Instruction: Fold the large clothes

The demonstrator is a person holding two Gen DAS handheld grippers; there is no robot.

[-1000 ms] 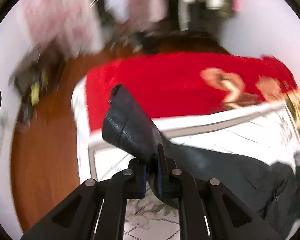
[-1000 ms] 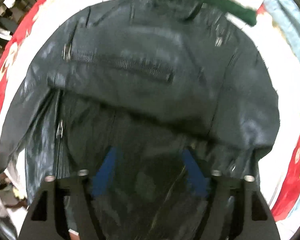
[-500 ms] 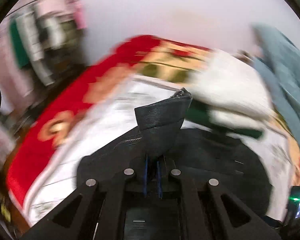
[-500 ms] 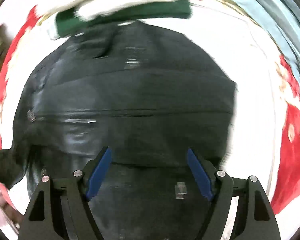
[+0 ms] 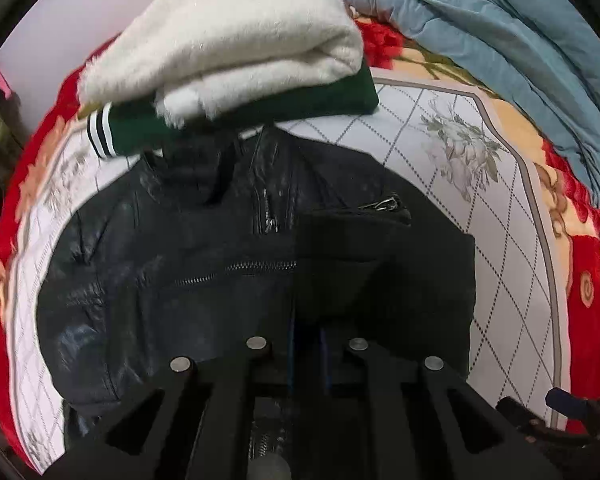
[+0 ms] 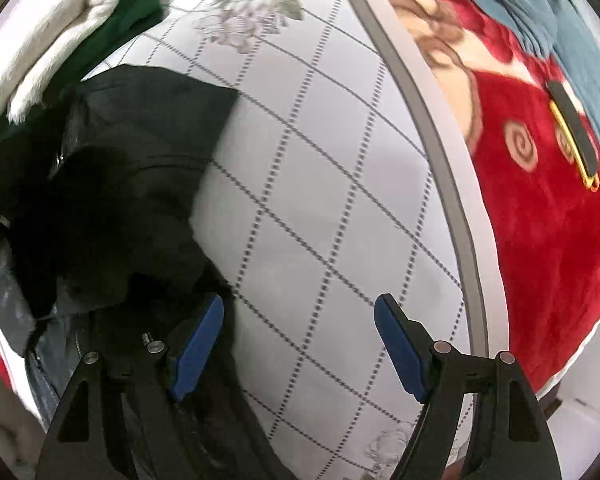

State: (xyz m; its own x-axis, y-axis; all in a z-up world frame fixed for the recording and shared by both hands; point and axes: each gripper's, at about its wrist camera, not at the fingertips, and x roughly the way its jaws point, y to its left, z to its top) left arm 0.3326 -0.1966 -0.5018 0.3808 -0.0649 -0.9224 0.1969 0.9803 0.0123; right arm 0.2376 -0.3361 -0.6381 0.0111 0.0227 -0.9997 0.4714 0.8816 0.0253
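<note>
Left hand-held gripper just parting on black leather jacket sleeve; right hand-held gripper released; no legible writing.

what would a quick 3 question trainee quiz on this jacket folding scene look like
1. True or false: the right gripper has fabric clamped between its fingers.
2. What lies directly on the green garment beyond the black leather jacket? A) fluffy white garment B) blue quilt C) a book
3. Fill in: the sleeve is folded across the jacket's ____ side in the left wrist view.

Key: 1 false, its fingers are open over the blanket. 2 A. 3 right.
</note>
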